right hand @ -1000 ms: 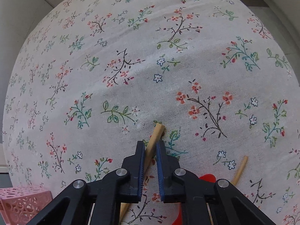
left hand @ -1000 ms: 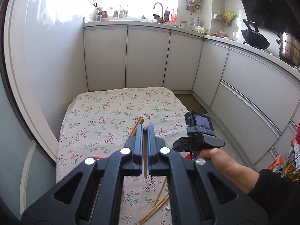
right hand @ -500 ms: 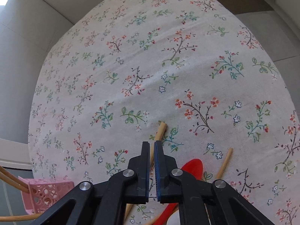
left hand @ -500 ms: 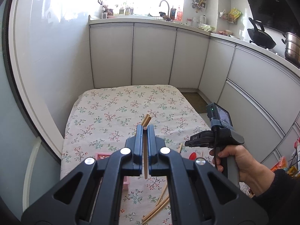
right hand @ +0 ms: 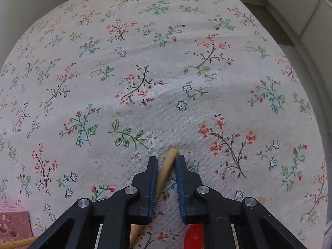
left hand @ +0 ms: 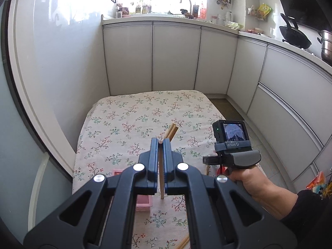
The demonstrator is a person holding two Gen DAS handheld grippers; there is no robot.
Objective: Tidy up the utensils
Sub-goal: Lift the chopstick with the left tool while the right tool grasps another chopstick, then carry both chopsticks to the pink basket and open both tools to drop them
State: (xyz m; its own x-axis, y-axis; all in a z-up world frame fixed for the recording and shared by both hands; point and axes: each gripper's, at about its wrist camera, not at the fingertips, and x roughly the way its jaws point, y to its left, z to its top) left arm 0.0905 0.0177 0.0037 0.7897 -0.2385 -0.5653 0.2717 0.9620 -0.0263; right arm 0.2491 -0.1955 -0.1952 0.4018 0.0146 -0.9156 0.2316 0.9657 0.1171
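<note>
Chopstick (left hand: pixel 161 178) sits clamped upright in the left gripper (left hand: pixel 160 143). Right gripper (right hand: pixel 166 161) fingers are closing around another chopstick (right hand: pixel 166 169) lying on the floral-clothed counter (right hand: pixel 145 72); its lower end is hidden.

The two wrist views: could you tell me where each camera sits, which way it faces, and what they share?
Left wrist: on the left gripper, shut on a chopstick; faces the kitchen cabinets over the floral cloth; shows the right hand.
Right wrist: on the right gripper, jaws closing, a chopstick on the cloth between them; faces steeply down.
Shared: the cloth, the pink basket.
</note>
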